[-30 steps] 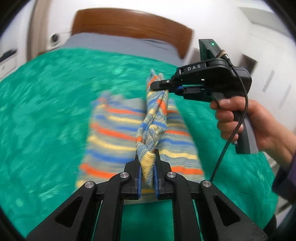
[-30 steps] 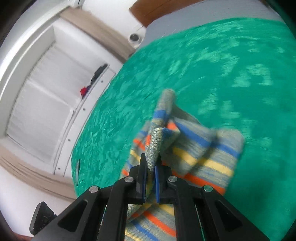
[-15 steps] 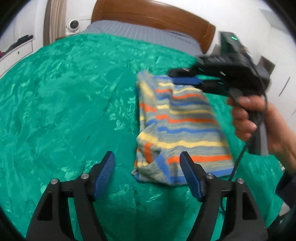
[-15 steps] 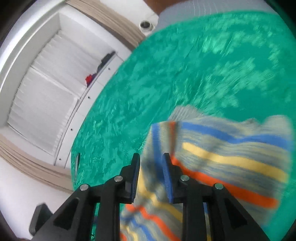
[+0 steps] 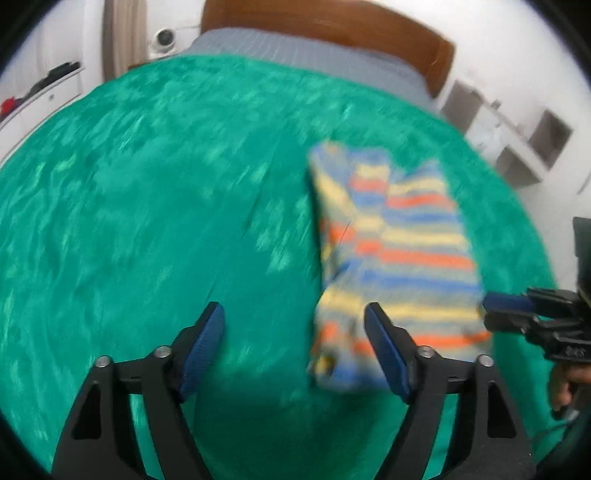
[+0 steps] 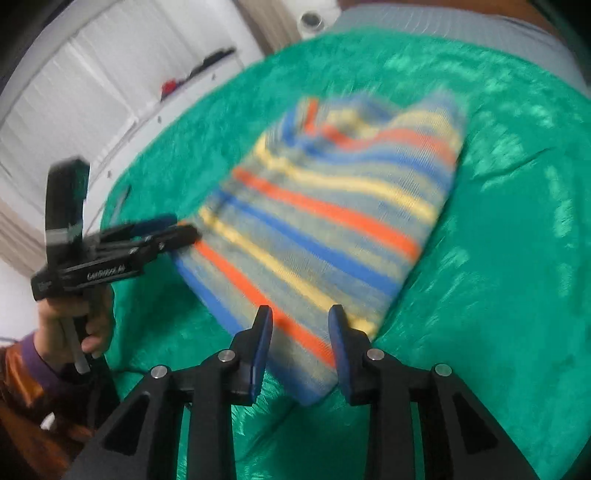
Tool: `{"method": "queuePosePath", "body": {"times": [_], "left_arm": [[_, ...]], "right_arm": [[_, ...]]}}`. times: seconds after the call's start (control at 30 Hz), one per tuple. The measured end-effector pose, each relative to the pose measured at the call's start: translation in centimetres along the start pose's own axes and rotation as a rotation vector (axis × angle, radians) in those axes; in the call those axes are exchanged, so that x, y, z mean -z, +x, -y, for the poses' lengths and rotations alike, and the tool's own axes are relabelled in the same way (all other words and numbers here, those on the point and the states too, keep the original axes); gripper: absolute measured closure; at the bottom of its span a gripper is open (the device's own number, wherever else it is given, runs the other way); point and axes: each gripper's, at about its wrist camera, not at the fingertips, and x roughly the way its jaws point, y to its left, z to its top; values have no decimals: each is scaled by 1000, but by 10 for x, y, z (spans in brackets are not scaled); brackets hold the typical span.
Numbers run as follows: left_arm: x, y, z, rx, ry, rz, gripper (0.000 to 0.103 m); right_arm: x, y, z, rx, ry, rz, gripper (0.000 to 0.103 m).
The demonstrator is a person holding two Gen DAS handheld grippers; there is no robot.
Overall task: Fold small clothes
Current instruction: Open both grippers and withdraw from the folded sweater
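Striped cloth (image 5: 399, 254) flat on bed (image 5: 147, 221), w/ left tool (image 5: 295, 347) & right tool (image 6: 300, 343) just opening, both apart, nothing gripped.

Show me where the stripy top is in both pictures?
Left wrist view: the stripy top lies right of the middle, on the green blanket, partly behind the left gripper's right finger.
Right wrist view: the top fills the middle, running down between the right gripper's fingers.
Shared landmark: the small white camera beside the head of the bed, at the top of both views.
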Motion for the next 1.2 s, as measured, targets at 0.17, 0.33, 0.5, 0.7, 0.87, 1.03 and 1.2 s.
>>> {"method": "queuePosePath", "body": {"times": [0.17, 0.33, 0.5, 0.7, 0.87, 1.03, 1.2], "left_arm": [[-55, 48, 16, 53, 56, -41, 17], [-74, 111, -4, -112, 9, -134, 32], [-70, 80, -17, -69, -17, -90, 33], [-23, 38, -18, 19, 9, -106, 23], [17, 31, -25, -114, 57, -158, 32], [25, -10, -32, -155, 35, -120, 34], [26, -55, -17, -197, 80, -1, 16]], "right_arm": [[-42, 0, 14, 43, 17, 68, 71], [-60, 51, 44, 117, 63, -2, 70], [-51, 41, 47, 133, 103, 38, 70], [-18, 2, 8, 62, 47, 73, 64], [32, 24, -7, 58, 47, -58, 63], [56, -6, -16, 124, 96, -23, 63], [71, -49, -38, 188, 101, 76, 32]]}}
